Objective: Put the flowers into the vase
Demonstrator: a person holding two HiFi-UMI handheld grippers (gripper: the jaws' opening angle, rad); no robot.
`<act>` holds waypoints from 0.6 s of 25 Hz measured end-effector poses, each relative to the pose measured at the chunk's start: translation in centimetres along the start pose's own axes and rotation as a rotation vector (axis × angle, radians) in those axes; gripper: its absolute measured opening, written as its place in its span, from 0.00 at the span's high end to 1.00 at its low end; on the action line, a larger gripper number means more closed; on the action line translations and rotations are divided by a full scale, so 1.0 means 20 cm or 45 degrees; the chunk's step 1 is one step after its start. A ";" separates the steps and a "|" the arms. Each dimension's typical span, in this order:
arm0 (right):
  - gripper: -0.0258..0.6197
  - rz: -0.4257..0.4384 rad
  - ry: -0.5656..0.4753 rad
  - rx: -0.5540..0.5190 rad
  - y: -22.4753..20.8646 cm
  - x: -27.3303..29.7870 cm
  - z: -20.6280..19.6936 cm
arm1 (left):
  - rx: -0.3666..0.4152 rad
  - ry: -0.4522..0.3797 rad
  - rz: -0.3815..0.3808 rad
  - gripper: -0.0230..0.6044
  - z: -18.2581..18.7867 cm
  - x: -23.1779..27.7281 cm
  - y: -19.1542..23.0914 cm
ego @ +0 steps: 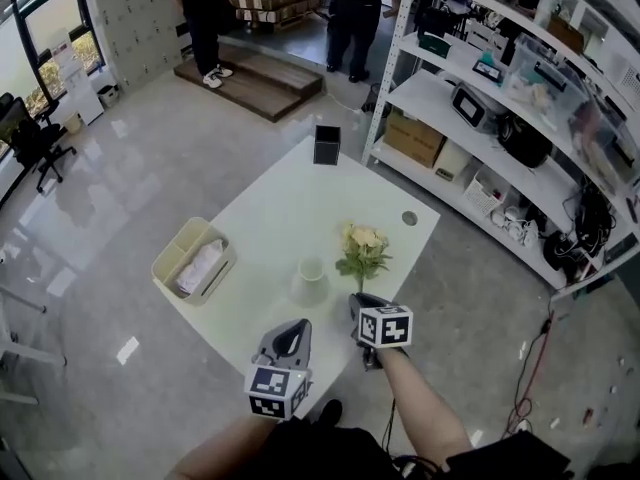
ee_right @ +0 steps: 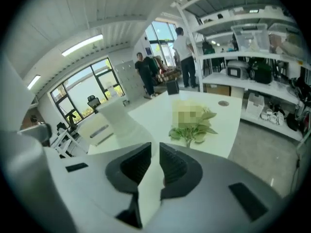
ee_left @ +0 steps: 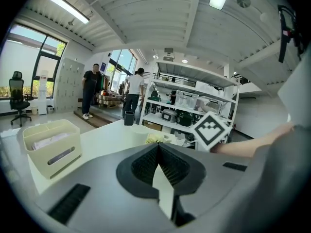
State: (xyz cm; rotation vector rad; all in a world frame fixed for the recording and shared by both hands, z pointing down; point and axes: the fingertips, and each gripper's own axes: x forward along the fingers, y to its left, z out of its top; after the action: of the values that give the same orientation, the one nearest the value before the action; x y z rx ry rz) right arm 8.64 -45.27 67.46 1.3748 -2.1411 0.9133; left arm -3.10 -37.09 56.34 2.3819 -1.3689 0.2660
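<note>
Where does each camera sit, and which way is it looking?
Head view: on the person's head, looking steeply down at the white table; it shows the left forearm, right forearm, left gripper and right gripper.
Left gripper view: rides the left gripper, looking across the table toward the shelves; it shows its closed jaws and the right forearm.
Right gripper view: rides the right gripper, looking past its slightly parted jaws at the flowers.
Shared: head and right gripper views both show flowers, vase and beige bin.

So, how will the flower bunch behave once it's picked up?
Probably light: the flowers are a small bunch on thin stems. Blooms and leaves crowd one end, so it may droop if held by the stems. Leaves look easily crushed.
</note>
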 end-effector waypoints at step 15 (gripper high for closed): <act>0.70 -0.015 0.805 0.408 -0.50 0.50 -0.15 | -0.049 0.073 0.049 0.96 -0.08 0.04 0.12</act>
State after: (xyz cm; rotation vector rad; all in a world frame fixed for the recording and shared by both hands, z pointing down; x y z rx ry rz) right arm 13.59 -52.24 79.18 1.0327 -1.5500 1.4974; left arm -4.80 -38.12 58.56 2.3012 -1.3822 0.3128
